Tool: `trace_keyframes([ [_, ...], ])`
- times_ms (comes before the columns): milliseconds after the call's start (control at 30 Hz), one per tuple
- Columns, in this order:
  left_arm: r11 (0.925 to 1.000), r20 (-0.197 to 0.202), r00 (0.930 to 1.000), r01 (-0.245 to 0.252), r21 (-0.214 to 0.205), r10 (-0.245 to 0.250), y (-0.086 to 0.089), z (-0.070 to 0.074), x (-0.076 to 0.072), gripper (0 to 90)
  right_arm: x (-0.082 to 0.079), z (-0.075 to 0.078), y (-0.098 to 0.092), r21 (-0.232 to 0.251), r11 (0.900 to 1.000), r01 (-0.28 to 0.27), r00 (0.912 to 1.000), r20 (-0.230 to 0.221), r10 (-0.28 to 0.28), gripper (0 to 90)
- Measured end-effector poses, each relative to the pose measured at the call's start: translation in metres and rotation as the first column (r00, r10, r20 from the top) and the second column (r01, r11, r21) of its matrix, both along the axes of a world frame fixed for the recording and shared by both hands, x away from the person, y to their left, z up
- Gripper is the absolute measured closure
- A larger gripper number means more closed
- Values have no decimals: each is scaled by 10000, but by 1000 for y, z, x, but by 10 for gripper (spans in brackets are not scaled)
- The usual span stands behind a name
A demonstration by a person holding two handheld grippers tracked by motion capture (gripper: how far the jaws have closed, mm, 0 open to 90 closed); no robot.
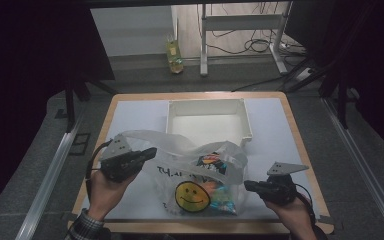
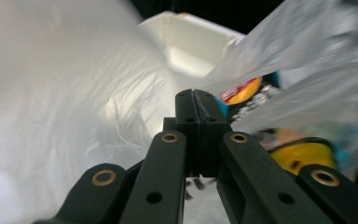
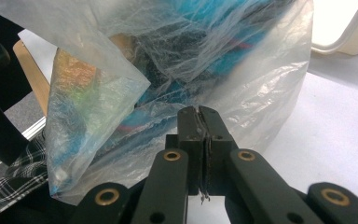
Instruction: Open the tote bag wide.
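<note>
A clear plastic bag [image 1: 177, 150] with a yellow smiley face [image 1: 192, 196] lies on the white mat, with colourful snack packets [image 1: 220, 192] inside. My left gripper [image 1: 151, 151] is shut on the bag's left upper edge and holds it raised. In the left gripper view the film [image 2: 279, 60] stretches away from the closed tips of the left gripper [image 2: 194, 93]. My right gripper [image 1: 247, 186] is shut on the bag's lower right side. In the right gripper view a thin fold of the bag [image 3: 242, 93] is pinched at the tips of the right gripper [image 3: 199, 110].
An empty white tray [image 1: 207, 102] stands just behind the bag at the table's middle back; its rim also shows in the gripper views [image 2: 191, 28] [image 3: 340, 28]. A bottle [image 1: 174, 55] and desk legs [image 1: 203, 45] stand on the floor beyond the table.
</note>
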State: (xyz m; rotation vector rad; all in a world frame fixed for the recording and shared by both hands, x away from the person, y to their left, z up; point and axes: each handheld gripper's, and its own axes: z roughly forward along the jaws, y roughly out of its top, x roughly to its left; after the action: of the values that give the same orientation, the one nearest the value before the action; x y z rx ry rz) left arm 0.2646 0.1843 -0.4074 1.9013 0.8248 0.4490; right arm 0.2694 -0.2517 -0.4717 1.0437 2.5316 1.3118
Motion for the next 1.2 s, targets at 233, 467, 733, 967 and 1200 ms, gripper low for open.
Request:
trace_keyframes([
  [233,9995,-1227,9922,248,211,-220,-17,-49,17,891,-1,3,-5,15,9999,100,9999,128,-101,875],
  [467,9983,-2247,9736,485,335,-397,-23,-93,10,891,-4,7,-9,111,9997,199,9995,249,-201,873],
  [733,9952,-2535,9650,825,525,-666,-29,-104,1,891,-12,17,-8,408,9992,-29,9996,267,18,871],
  [967,9881,-2210,9687,1329,780,-1129,-39,-101,-5,891,-26,45,13,533,9950,-844,9952,538,815,866],
  [1200,9842,-2207,9654,1592,777,-1388,-43,-100,-10,891,-22,71,33,597,9873,-1470,9870,745,1425,867],
])
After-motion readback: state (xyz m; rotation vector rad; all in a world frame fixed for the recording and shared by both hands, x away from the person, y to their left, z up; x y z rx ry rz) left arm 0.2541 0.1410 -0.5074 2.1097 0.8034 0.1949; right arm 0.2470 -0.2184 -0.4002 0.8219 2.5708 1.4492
